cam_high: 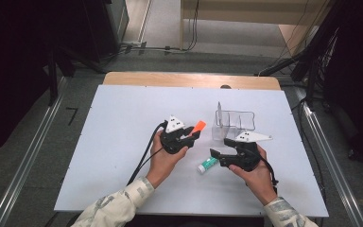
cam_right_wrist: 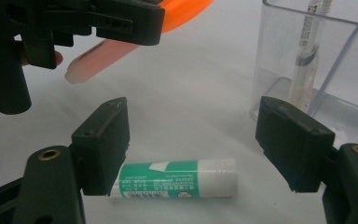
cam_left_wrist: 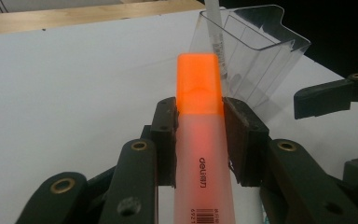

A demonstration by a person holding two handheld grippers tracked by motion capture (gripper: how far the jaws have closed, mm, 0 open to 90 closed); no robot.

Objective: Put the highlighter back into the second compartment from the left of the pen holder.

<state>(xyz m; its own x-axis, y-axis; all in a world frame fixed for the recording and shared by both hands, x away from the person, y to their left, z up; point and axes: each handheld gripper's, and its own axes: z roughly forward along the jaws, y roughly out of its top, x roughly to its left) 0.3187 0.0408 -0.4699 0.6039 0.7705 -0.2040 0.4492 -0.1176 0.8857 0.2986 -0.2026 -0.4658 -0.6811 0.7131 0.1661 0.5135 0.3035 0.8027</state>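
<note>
My left gripper (cam_high: 194, 134) (cam_left_wrist: 199, 122) is shut on an orange highlighter (cam_high: 198, 126) (cam_left_wrist: 200, 140), held off the table with its orange cap pointing toward a clear plastic organizer (cam_high: 235, 124) (cam_left_wrist: 254, 56). The highlighter (cam_right_wrist: 135, 35) and the left gripper (cam_right_wrist: 79, 23) also show at the top of the right gripper view. My right gripper (cam_high: 217, 153) (cam_right_wrist: 193, 142) stands open just above a green and white glue stick (cam_high: 207, 164) (cam_right_wrist: 177, 178) that lies flat on the white table (cam_high: 123, 132). A white pen (cam_high: 220, 112) (cam_left_wrist: 216, 35) (cam_right_wrist: 307, 51) stands upright in the organizer.
The organizer (cam_right_wrist: 317, 70) sits right of centre, close behind both grippers. A wooden strip (cam_high: 189, 79) runs along the table's far edge. Black cables (cam_high: 144, 151) trail from the left gripper toward the near edge. Bare tabletop spreads to the left.
</note>
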